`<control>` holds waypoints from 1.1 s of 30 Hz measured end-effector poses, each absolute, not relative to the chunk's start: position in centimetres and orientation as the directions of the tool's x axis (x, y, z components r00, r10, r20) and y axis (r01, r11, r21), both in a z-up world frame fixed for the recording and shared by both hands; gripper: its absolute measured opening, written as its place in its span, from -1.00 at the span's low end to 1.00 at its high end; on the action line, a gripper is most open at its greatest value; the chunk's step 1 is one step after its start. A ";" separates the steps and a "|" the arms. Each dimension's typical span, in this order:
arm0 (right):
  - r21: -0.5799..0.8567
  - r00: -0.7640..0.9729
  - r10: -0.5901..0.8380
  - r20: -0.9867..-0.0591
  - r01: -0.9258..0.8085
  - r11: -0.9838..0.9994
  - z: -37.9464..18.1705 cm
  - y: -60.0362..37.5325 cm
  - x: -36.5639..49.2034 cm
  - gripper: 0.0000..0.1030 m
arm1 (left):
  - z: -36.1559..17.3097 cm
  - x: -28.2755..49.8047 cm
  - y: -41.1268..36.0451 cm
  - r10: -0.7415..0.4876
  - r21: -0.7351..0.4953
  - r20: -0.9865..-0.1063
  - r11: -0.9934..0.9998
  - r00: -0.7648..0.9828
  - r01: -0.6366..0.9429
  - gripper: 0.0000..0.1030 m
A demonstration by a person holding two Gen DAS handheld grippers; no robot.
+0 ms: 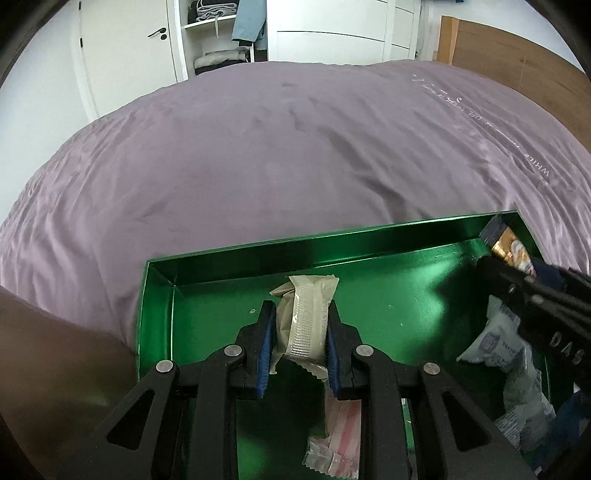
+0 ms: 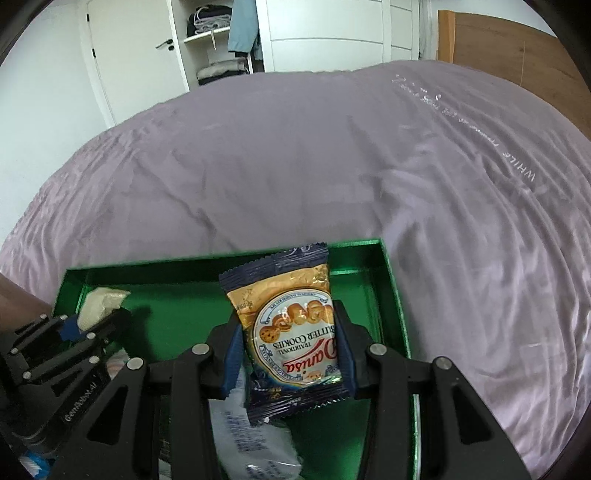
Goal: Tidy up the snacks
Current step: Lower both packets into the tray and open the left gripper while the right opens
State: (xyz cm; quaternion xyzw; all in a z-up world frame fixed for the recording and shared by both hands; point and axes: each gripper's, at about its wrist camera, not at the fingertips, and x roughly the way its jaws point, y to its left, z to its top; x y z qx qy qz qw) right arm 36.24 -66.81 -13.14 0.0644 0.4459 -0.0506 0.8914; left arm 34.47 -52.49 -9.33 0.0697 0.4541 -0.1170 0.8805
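Right now both grippers hang over a shiny green tray [image 1: 159, 295] that lies on a bed covered with a mauve bedspread [image 1: 277, 147]. In the left wrist view the left gripper [image 1: 301, 325] has its blue-padded fingers [image 1: 266, 343] clamped on a beige snack packet [image 1: 306, 317], which stands roughly upright between them above the tray's floor; whether its lower end touches the floor cannot be told. Beneath that gripper a clear pink-striped packet [image 1: 338, 443] lies on the tray bottom, and toward the right side of the tray sit several white packets with blue print [image 1: 495, 336]. From the right wrist view the right gripper [image 2: 288, 343] has its pads pressed on both sides of a Danisa butter cookies packet [image 2: 291, 332], dark blue and gold, held with its print upside down, near the tray's right end. Under it lies one of the white packets, blurred. Each gripper shows at the edge of the other's view, well apart. Behind the bed stand a white wardrobe [image 2: 325, 33] with open shelves of folded clothes, a white door [image 2: 129, 55] and a wooden headboard [image 2: 517, 48].
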 end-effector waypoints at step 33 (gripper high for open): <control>0.005 0.573 -0.099 -0.814 0.176 0.984 -14.0 -66.4 36.2 -0.04 | -9.5 34.8 -52.8 -0.100 0.058 -0.810 0.967 0.578 0.249 0.32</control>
